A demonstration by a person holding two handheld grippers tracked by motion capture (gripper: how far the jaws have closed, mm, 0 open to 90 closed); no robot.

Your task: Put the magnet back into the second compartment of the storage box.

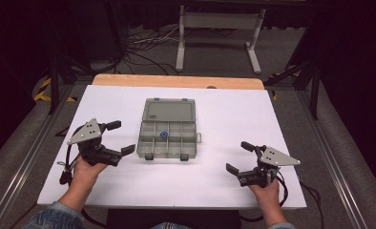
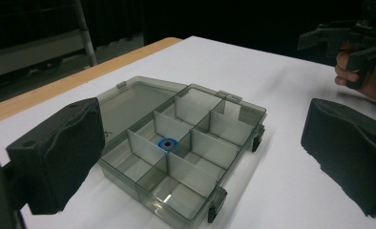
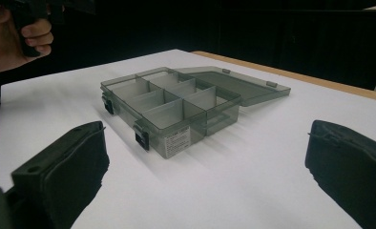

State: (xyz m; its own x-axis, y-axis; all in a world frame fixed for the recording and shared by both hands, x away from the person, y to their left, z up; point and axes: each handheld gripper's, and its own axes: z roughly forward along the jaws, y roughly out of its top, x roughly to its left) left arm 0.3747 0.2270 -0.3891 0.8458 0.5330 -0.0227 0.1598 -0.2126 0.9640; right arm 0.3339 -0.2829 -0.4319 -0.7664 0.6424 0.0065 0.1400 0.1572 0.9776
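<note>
1. Both hands are sitting nearest the camera in the high view; the left gripper [image 1: 113, 138] is waiting just left of the compartment box [image 1: 168, 131] with its jaws spread wide and gripping nothing; the right gripper [image 1: 238, 156] is waiting well to the right of the box, jaws likewise apart and empty.
2. Beyond them the box is lying flat on the white table [image 1: 234, 114], lid [image 1: 170, 109] folded back on the far side; that step is looking finished.
3. One small blue ring [image 1: 163, 135] is resting in a middle compartment of the box; nothing else is showing inside, so by my judgement either the ring is awaiting removal or the lid is awaiting closing; neither gripper is touching the box yet.
4. Looking down into the box, the left gripper view is revealing the ring [image 2: 167, 143] by the central dividers; the right gripper view is coming in low at the latch side, so the walls are hiding the compartment floors, though two dark latches [image 3: 142, 136] are showing clearly.
</note>
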